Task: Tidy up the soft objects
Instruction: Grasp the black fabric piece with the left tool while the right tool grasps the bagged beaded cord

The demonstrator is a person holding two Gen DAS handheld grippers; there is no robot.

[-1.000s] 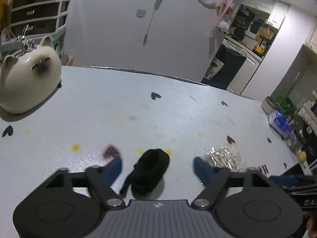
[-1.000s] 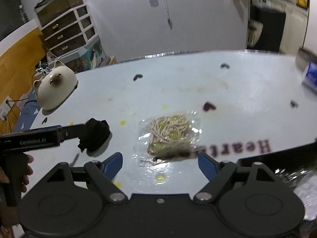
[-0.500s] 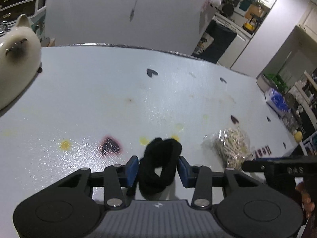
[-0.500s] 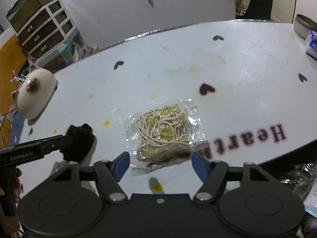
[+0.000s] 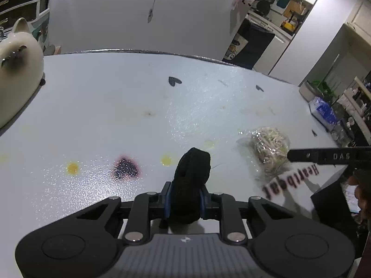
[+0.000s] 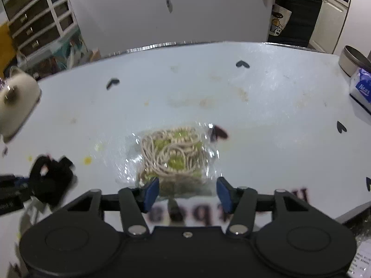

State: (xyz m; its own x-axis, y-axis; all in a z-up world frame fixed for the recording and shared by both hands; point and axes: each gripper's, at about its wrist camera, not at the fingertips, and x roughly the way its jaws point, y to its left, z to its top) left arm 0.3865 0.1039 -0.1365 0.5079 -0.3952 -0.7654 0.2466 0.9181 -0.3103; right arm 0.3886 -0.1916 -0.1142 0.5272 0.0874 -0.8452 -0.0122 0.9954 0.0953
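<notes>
Tabletop (image 5: 116, 106) is stretching wide and bare toward its metal-trimmed far edge, with a cat figurine (image 5: 16, 74) sitting at the left rim. Mirrored lettering "Heartbeat" (image 5: 291, 180) is showing near the front edge. Left gripper (image 5: 184, 199) is clamping the black fabric roll (image 5: 191, 180). Right gripper (image 6: 187, 193) is hovering, jaws wide, around the bagged cord bundle's (image 6: 172, 155) near end.
</notes>
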